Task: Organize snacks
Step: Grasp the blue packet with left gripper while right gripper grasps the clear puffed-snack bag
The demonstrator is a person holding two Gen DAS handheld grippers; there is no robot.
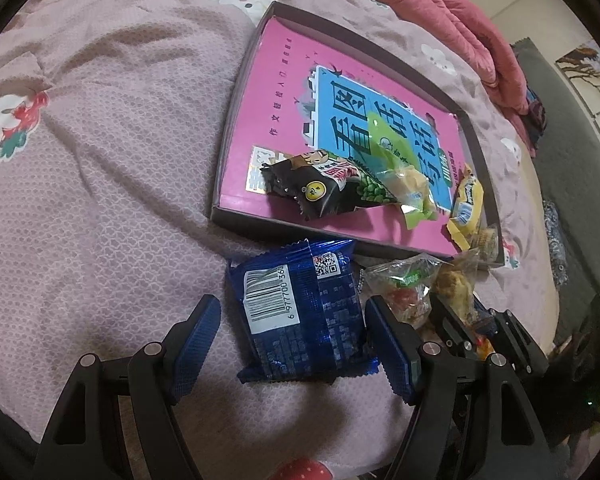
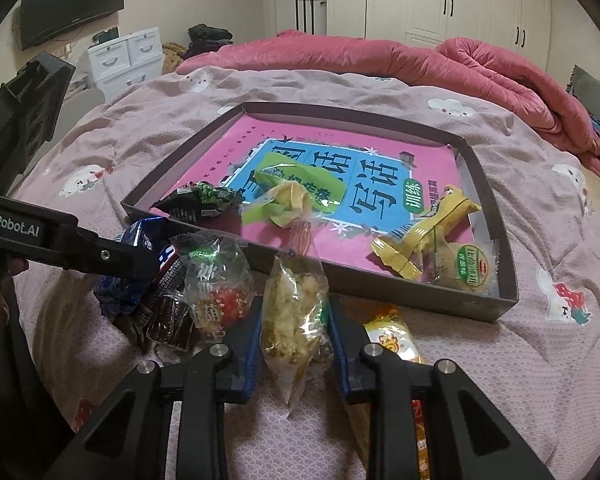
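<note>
A shallow dark box [image 1: 236, 92] [image 2: 380, 288] with a pink book in it lies on the bed. In it lie a black-green packet [image 1: 320, 188] [image 2: 198, 202], a green packet [image 1: 396, 160] [image 2: 296, 192] and yellow packets [image 1: 466, 206] [image 2: 428, 232]. My left gripper [image 1: 292, 340] is open around a blue packet [image 1: 300, 312] on the sheet, the right pad touching its edge. My right gripper [image 2: 294, 340] is shut on a clear bag of pale crispy snack [image 2: 296, 312], in front of the box.
Loose snacks lie before the box: a clear red-and-green candy bag [image 2: 220, 288] [image 1: 404, 288], a dark packet [image 2: 172, 320] and an orange packet [image 2: 392, 340]. A red quilt [image 2: 480, 64] is bunched at the far side. The left gripper's body [image 2: 60, 240] reaches in from the left.
</note>
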